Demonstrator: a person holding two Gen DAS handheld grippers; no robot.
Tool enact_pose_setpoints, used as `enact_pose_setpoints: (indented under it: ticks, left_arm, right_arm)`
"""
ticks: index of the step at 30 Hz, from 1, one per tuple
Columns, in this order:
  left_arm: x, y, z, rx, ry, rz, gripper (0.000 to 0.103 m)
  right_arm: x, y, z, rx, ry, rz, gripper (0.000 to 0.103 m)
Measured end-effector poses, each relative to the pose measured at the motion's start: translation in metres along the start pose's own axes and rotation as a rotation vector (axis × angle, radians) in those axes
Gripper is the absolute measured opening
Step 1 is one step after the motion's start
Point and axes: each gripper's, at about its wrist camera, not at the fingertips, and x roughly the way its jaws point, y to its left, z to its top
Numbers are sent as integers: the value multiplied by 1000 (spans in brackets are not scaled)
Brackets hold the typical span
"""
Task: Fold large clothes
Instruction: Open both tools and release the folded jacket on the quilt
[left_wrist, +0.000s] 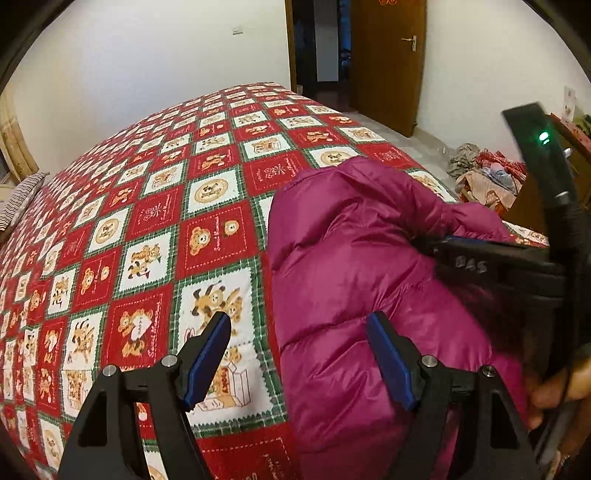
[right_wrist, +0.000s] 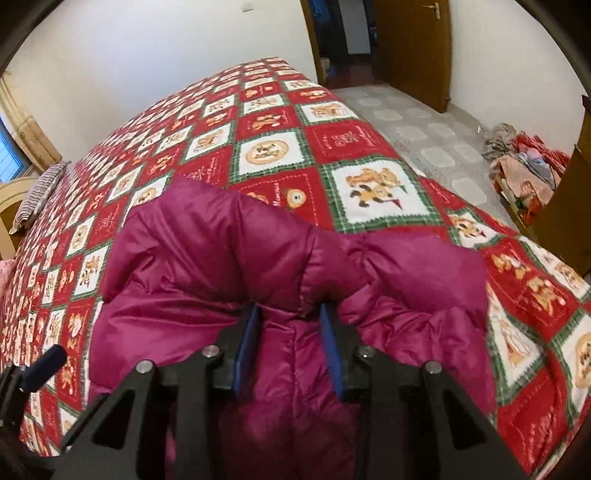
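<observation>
Two grippers: right gripper (right_wrist: 290, 347) pinching puffy purple coat (right_wrist: 229, 258) to fold it; left gripper (left_wrist: 299, 358) spread wide, holding nothing, ready beside.

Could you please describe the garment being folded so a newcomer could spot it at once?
A bed with a red bear-print patchwork cover fills the room. On its near edge lies a puffy magenta down jacket, the only plain, shiny thing there.

Soft, even indoor light with faint shadows — strong fisheye bending and dark corners, slight blur throughout.
</observation>
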Motion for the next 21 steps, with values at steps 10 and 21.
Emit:
enact_pose_setpoints:
  ticks: [10, 21]
  left_arm:
    - [-45, -10, -22, 27, -66, -31, 77]
    - [-57, -28, -54, 121, -78, 33, 77]
  right_arm:
    - [-101, -1, -82, -89, -111, 38, 37]
    - [-105, -2, -119, 36, -135, 10, 38]
